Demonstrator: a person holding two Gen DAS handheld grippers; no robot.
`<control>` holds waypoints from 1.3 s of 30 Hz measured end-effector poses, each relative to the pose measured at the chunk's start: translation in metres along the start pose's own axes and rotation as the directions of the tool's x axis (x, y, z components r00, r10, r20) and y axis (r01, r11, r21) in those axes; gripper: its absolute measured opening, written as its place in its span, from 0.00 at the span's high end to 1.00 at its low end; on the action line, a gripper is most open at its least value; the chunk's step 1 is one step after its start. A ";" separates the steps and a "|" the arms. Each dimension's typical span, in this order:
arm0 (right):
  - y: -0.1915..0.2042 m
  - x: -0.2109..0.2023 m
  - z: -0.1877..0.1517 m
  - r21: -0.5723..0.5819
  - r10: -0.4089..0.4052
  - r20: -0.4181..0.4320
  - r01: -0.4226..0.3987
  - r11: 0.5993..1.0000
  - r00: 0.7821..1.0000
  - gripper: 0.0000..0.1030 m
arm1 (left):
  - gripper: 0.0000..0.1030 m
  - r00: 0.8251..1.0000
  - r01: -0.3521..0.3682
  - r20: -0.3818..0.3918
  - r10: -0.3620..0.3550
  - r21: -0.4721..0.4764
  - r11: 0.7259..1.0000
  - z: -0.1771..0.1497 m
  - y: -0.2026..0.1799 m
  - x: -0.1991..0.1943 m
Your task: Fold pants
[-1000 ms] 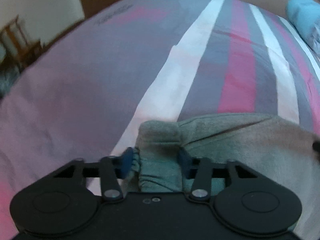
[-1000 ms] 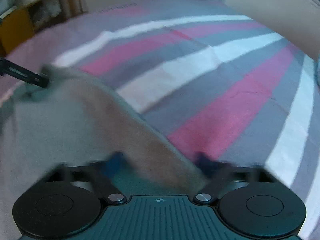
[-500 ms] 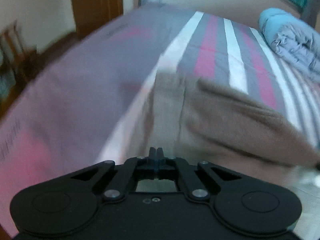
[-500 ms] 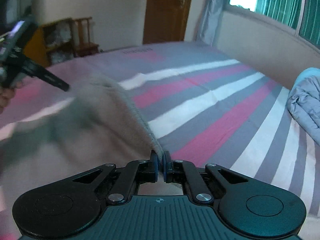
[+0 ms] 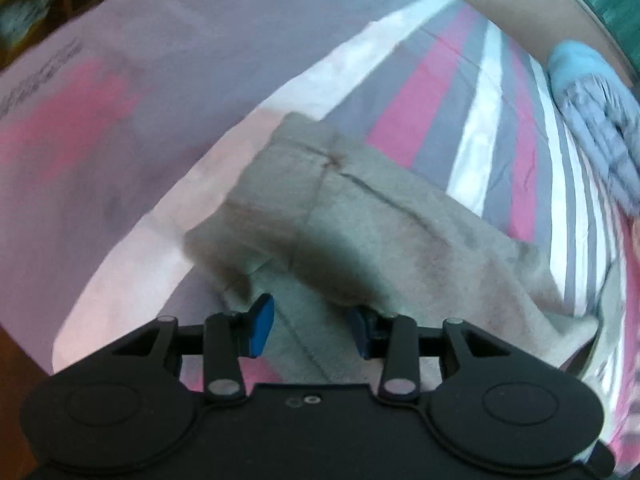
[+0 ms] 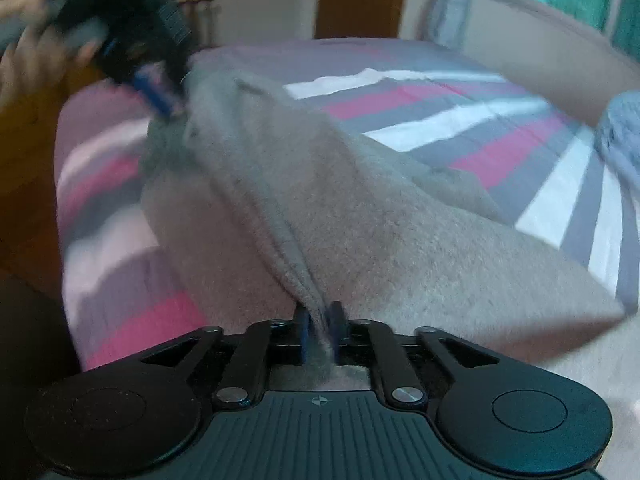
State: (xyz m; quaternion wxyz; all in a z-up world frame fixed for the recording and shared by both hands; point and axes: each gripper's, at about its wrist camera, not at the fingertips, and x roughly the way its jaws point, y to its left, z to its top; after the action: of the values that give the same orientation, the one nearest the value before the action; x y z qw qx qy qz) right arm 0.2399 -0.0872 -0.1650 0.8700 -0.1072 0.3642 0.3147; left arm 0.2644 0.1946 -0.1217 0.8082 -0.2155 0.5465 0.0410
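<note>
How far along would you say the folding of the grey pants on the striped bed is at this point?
Done: one end of the grey pants is doubled over, a layer lying on top near the left gripper, which is open. In hand: the right gripper is shut on a bunched edge, holding it above the striped bedsheet. Left: that edge needs laying flat, and the far side looks rumpled, so likely smoothing and another fold.

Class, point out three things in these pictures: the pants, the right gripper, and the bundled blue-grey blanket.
pants [image 5: 384,216]: left wrist view, on the folded upper layer.
right gripper [image 6: 319,330]: right wrist view, between its fingertips, shut on the pants.
blue-grey blanket [image 5: 596,120]: left wrist view, on its bunched middle.
</note>
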 end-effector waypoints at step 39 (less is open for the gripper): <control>-0.081 -0.053 -0.041 0.864 0.065 0.044 -0.071 0.499 0.997 0.86 | 0.84 0.981 0.169 0.125 -0.152 -0.145 0.975 -0.005 0.027 -0.005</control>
State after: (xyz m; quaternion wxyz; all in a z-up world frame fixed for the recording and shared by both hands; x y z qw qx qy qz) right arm 0.2387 -0.1917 -0.1601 0.7953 0.3567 0.4740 0.1249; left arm 0.2497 0.2180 -0.1273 0.8193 -0.3183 0.4760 0.0299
